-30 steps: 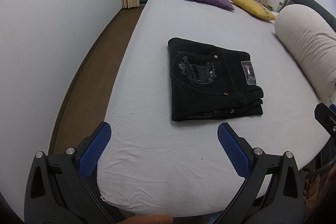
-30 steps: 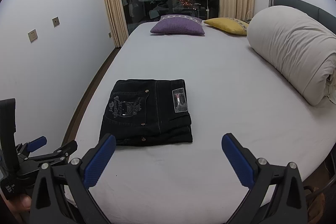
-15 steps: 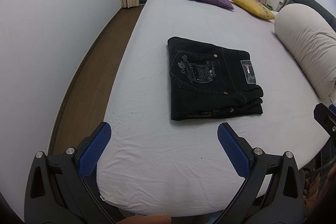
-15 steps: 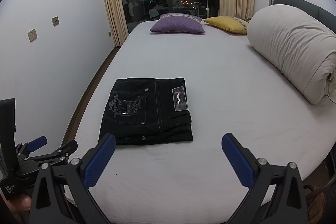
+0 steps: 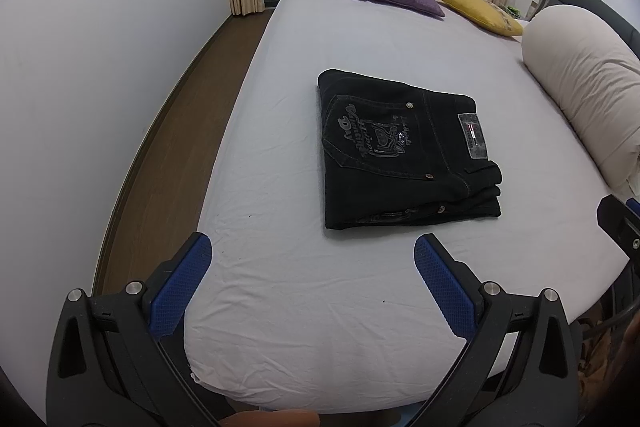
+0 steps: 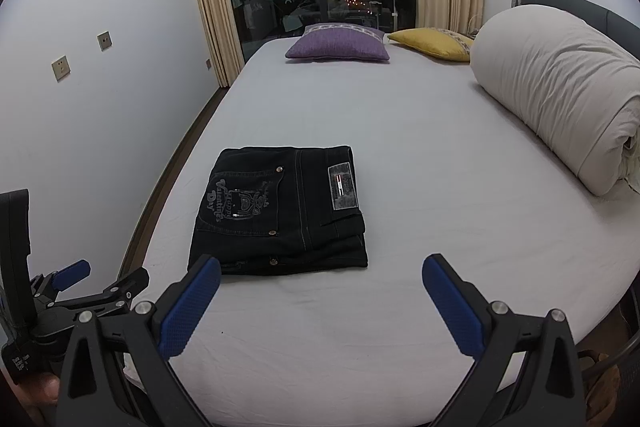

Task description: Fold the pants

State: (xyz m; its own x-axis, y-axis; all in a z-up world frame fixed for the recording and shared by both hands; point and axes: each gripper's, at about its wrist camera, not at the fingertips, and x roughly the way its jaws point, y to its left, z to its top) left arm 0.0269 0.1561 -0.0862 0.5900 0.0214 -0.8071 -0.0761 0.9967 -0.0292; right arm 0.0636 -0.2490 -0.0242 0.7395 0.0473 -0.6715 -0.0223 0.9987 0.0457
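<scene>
Jeans: your black jeans (image 5: pixel 404 151) lie folded compact on the bed (image 5: pixel 304 291).
Grippers: your left gripper (image 5: pixel 312 279) and right gripper (image 6: pixel 320 291) gape wide, empty.
Remaining: seemingly nothing.

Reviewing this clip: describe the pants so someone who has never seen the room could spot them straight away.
Start with the big bed under its pale sheet, with a rolled cream duvet along one side and purple and yellow cushions at the far end. Nearer the camera, toward the wall-side edge, lie the pants, folded into a compact rectangle. They are the only black item on the sheet, with a grey embroidered back pocket and a waistband patch.
</scene>
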